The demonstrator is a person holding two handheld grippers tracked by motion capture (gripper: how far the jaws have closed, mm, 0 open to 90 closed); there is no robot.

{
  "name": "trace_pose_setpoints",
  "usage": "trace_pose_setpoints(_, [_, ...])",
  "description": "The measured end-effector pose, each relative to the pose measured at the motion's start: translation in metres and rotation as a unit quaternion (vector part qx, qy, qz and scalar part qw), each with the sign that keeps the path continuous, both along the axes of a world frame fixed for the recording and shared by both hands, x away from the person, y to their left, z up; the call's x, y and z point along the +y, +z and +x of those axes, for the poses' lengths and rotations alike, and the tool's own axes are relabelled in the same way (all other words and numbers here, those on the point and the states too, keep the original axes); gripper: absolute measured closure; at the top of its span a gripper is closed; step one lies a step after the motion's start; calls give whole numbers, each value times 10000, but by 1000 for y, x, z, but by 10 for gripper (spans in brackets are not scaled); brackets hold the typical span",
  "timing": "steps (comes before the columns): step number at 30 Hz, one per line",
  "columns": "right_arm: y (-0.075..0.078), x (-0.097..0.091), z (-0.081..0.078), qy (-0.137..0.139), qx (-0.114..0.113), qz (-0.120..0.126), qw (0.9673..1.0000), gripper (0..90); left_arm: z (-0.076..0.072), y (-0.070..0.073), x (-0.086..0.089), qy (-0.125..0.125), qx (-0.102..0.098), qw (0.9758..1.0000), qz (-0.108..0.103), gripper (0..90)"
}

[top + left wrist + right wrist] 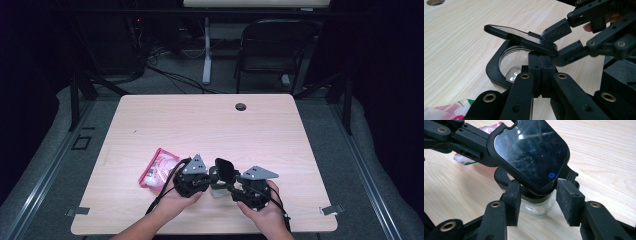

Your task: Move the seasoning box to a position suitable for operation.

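At lower centre of the frame, the left claw (541, 72) pinches the glass jar's (536, 207) black rim; the right claw (540, 202) is spread around its hinged lid (531, 152), above the tabletop (210, 120).

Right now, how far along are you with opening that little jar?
Done: the lid is flipped up off the clear jar. In hand: left gripper pinches its black rim; right gripper straddles the lid's edge. Left: maybe swinging it wider; the pink packet lies untouched.
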State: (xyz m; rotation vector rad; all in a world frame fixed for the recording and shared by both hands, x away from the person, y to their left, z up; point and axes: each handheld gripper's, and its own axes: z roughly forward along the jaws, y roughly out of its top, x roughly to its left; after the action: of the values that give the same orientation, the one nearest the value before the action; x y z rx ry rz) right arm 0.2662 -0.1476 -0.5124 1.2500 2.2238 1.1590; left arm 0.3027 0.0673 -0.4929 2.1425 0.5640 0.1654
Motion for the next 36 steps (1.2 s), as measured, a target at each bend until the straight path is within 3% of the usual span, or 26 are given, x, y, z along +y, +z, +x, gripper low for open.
trace_pose_setpoints(1, [0, 0, 0, 0, 0, 0, 10000, 528, 0, 0, 0, 0, 1, 10000, -11, 900])
trace_pose_setpoints(2, [-1, 3, -1, 19, -180, -32, 9998, 471, 0, 1, -1, 4, 6, 10000, -11, 900])
trace_pose_setpoints(5, [0, 8, -1, 10, -393, -229, 9990, 452, 0, 2, -1, -16, -5, 10000, -13, 900])
trace_pose_setpoints(27, [0, 5, 23, 138, -321, -99, 9993, 347, 3, 4, -1, 45, -16, 10000, -43, 899])
trace_pose_setpoints(31, [1, 6, 28, 215, -287, -263, 9990, 339, 4, 5, -2, 50, -24, 10000, -67, 897])
trace_pose_setpoints(33, [2, 7, 30, 225, -304, -131, 9992, 337, 5, 8, -2, 55, -58, 9999, -95, 897])
trace_pose_setpoints(36, [4, 9, 33, 232, -348, -226, 9989, 338, 6, 9, -1, 66, -70, 9999, -142, 896])
